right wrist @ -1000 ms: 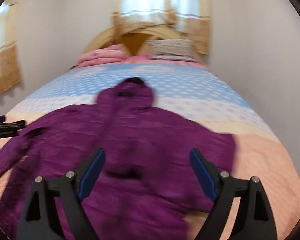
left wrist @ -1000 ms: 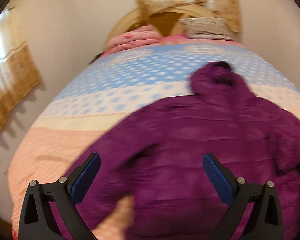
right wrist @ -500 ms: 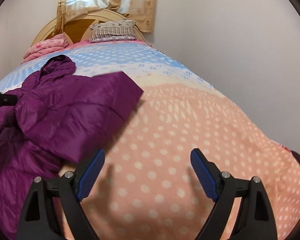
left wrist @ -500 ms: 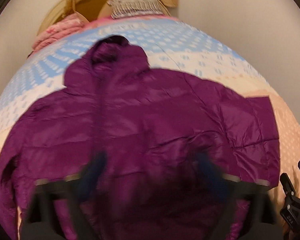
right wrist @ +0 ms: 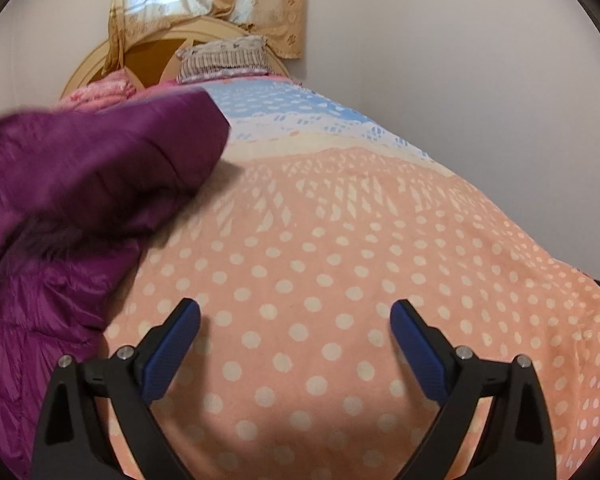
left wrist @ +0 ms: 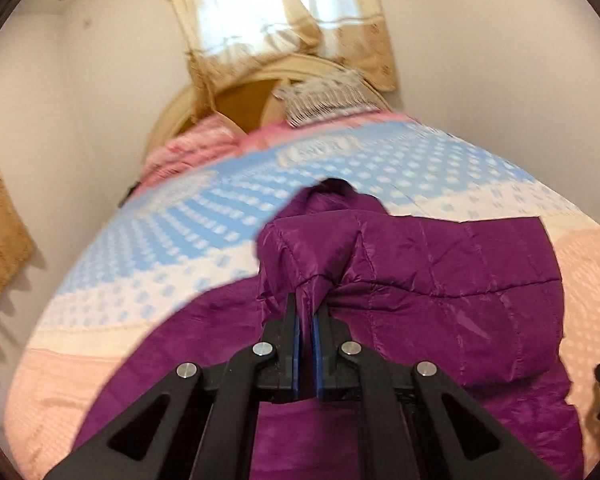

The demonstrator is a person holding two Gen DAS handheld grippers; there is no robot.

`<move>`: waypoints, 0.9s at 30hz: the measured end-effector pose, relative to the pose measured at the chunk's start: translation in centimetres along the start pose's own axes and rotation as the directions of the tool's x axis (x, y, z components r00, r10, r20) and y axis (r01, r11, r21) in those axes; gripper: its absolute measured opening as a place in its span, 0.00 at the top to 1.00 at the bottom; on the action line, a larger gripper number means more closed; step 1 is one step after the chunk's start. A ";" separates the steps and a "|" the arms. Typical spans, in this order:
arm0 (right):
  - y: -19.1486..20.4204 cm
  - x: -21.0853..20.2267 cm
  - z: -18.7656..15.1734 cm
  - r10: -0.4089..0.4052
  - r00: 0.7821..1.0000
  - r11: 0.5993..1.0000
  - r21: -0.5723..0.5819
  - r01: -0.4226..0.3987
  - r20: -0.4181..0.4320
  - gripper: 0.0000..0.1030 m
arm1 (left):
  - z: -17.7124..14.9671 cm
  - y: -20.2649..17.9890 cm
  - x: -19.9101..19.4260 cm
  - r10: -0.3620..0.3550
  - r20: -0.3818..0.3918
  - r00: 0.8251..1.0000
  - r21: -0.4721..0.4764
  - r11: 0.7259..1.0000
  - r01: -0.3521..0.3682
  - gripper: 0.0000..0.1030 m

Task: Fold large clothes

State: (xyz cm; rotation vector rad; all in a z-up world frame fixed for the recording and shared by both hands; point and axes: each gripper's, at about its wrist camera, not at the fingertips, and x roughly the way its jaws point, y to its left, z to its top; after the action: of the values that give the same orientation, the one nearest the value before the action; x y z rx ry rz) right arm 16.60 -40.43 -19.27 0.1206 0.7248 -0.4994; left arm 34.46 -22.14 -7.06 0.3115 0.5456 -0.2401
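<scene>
Left gripper [left wrist: 306, 312]: jaws clamped on jacket [left wrist: 440, 280] fold.
Right gripper [right wrist: 296, 320]: jaws wide, opening, empty; jacket at 10 o'clock.
Bed [right wrist: 340, 240]: under both.

Left hand-held gripper [left wrist: 306, 312] closed on jacket [left wrist: 440, 280] fold, seemingly lifting it; right opening wider.

The jacket [left wrist: 440, 272] is deep purple, quilted and shiny. The bedspread [right wrist: 340, 260] is peach with cream dots nearby, then a cream band, then sky blue with white marks. The tongs [right wrist: 295, 316] are black with blue pads. The curtain [left wrist: 292, 28] is beige-gold, the blanket [left wrist: 188, 152] pink, the pillow [right wrist: 224, 58] striped grey-white.
</scene>
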 end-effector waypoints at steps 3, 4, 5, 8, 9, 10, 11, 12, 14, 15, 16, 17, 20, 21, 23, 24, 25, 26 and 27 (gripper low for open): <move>0.2 0.0 -0.1 -0.010 1.000 1.000 -0.018 0.010 -0.001 0.05 | -1.4 1.3 1.0 0.059 -0.013 0.998 0.025 0.998 -0.059 0.96; 0.3 0.1 -0.1 -0.012 1.000 1.000 -0.022 0.011 -0.003 0.05 | -2.2 1.4 1.7 0.074 -0.031 0.997 0.037 0.997 -0.073 0.96; 0.3 0.2 -0.1 -0.012 1.000 1.000 -0.025 0.012 -0.006 0.05 | -3.0 1.4 2.4 0.100 -0.041 0.994 0.053 0.994 -0.098 0.96; 0.0 0.1 -0.2 -0.003 1.000 1.000 -0.023 0.003 -0.015 0.05 | -5.1 1.4 4.4 0.107 -0.095 0.990 0.058 0.993 -0.102 0.93; 0.0 0.2 -0.2 0.005 1.000 1.000 -0.019 -0.005 -0.022 0.05 | -5.8 1.5 4.9 0.109 -0.121 0.987 0.057 0.993 -0.103 0.93; -0.1 0.2 0.0 0.013 0.999 1.000 -0.013 -0.014 -0.034 0.05 | -6.3 1.4 5.8 0.108 -0.158 0.982 0.056 0.993 -0.101 0.93; -0.2 0.2 0.3 0.029 0.998 1.000 0.004 -0.029 -0.055 0.05 | -6.6 1.2 6.7 0.113 -0.187 0.976 0.054 0.993 -0.104 0.93; -0.2 0.1 0.6 0.048 0.997 0.999 0.018 -0.047 -0.060 0.08 | -6.8 1.1 7.3 0.119 -0.208 0.971 0.046 0.993 -0.112 0.91; 0.4 -0.7 1.8 0.102 0.993 0.995 0.024 -0.101 -0.052 0.25 | -7.0 1.3 7.6 0.132 -0.220 0.967 0.031 0.991 -0.128 0.81; 0.9 -1.1 2.3 0.112 0.993 0.994 0.016 -0.112 -0.046 0.28 | -7.1 1.5 7.4 0.139 -0.212 0.967 0.021 0.990 -0.138 0.66; 1.1 -1.3 2.9 0.126 0.991 0.992 0.014 -0.126 -0.039 0.29 | -7.1 2.1 7.0 0.155 -0.192 0.969 0.002 0.987 -0.158 0.41; 1.5 -1.5 3.7 0.145 0.989 0.989 0.015 -0.144 -0.028 0.29 | -7.0 2.5 6.6 0.179 -0.174 0.968 -0.015 0.983 -0.184 0.28; 3.2 -1.5 6.5 0.168 0.986 0.986 0.002 -0.169 0.015 0.29 | -7.0 3.4 5.2 0.210 -0.117 0.971 -0.068 0.973 -0.219 0.09; 3.8 -1.3 7.3 0.184 0.982 0.983 0.000 -0.184 0.032 0.29 | -6.9 3.4 5.5 0.214 -0.121 0.969 -0.066 0.973 -0.222 0.09; 5.2 -0.2 8.7 0.224 0.974 0.975 0.005 -0.224 0.037 0.36 | -7.1 3.0 6.9 0.272 -0.170 0.947 -0.023 0.960 -0.280 0.09; 5.9 0.4 9.0 0.232 0.972 0.973 0.006 -0.232 0.028 0.38 | -7.3 2.8 7.9 0.302 -0.200 0.932 -0.004 0.951 -0.309 0.09; 6.9 1.2 9.3 0.245 0.969 0.970 -0.001 -0.245 0.019 0.43 | -7.3 2.8 8.4 0.311 -0.218 0.925 0.001 0.948 -0.318 0.09; 8.0 2.2 9.6 0.255 0.967 0.967 -0.014 -0.255 0.011 0.48 | -7.7 2.9 9.2 0.327 -0.241 0.914 0.006 0.942 -0.335 0.09; 8.9 2.9 9.6 0.252 0.968 0.967 -0.026 -0.252 0.000 0.50 | -8.0 2.9 9.8 0.339 -0.259 0.904 0.013 0.937 -0.348 0.09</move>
State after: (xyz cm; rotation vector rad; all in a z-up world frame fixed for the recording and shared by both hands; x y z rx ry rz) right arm 28.49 -36.45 -14.58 0.1849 0.7009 -0.2466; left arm 39.74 -17.98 -18.22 0.4036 0.7396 0.1560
